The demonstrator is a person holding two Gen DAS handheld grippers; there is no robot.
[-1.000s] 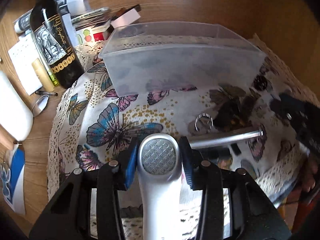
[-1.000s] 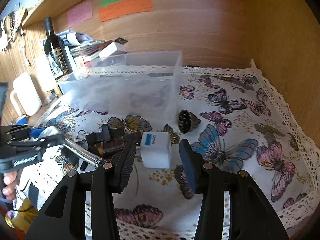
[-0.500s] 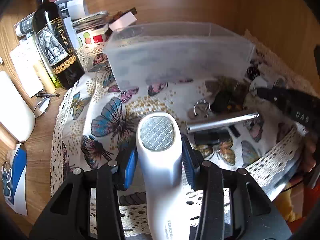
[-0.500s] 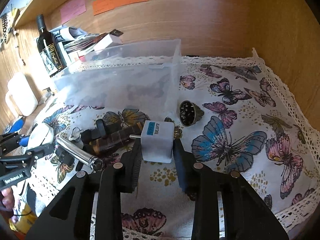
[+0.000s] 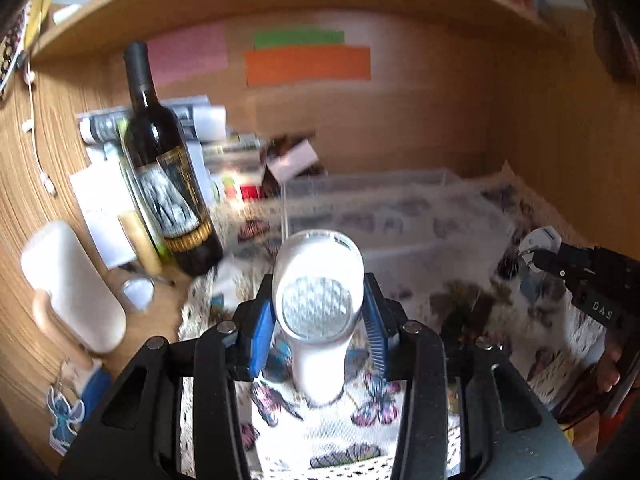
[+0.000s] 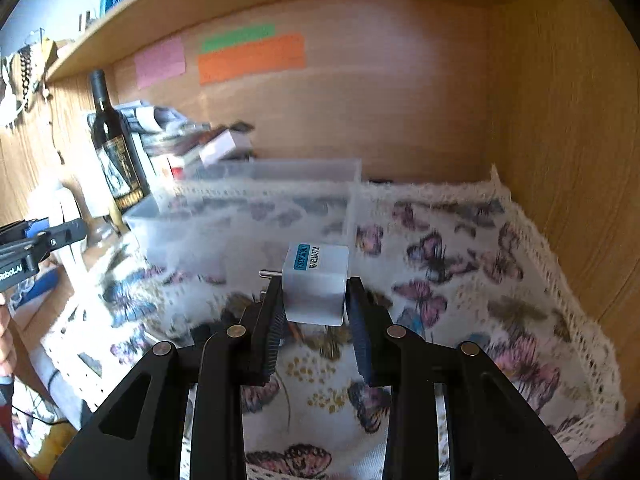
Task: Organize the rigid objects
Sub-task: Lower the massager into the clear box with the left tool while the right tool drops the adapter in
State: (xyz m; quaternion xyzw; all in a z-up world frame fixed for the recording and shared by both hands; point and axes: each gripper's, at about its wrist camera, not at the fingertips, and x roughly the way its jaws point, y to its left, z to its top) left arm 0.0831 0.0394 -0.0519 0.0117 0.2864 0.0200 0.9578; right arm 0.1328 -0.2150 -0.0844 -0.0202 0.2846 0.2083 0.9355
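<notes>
My left gripper (image 5: 318,312) is shut on a white handheld device with a round metal mesh face (image 5: 316,304), held up above the butterfly cloth (image 5: 328,432). My right gripper (image 6: 316,300) is shut on a white travel adapter (image 6: 316,284) with a blue label, its metal pins pointing left, also lifted off the cloth (image 6: 460,300). The clear plastic bin (image 6: 248,208) stands behind both held things; in the left wrist view the bin (image 5: 400,208) lies beyond the device. The right gripper with the adapter (image 5: 538,244) shows at the right of the left wrist view.
A dark wine bottle (image 5: 164,168) stands left of the bin beside papers and small boxes (image 5: 224,148). A white jug (image 5: 72,284) sits at far left. Wooden walls close the back and right (image 6: 560,140); a shelf runs overhead. Small dark items lie blurred on the cloth.
Both grippers rose and tilted up, so the back wall and shelf came into view. The right jaws closed onto the adapter and lifted it off the cloth. The left kept its hold.
</notes>
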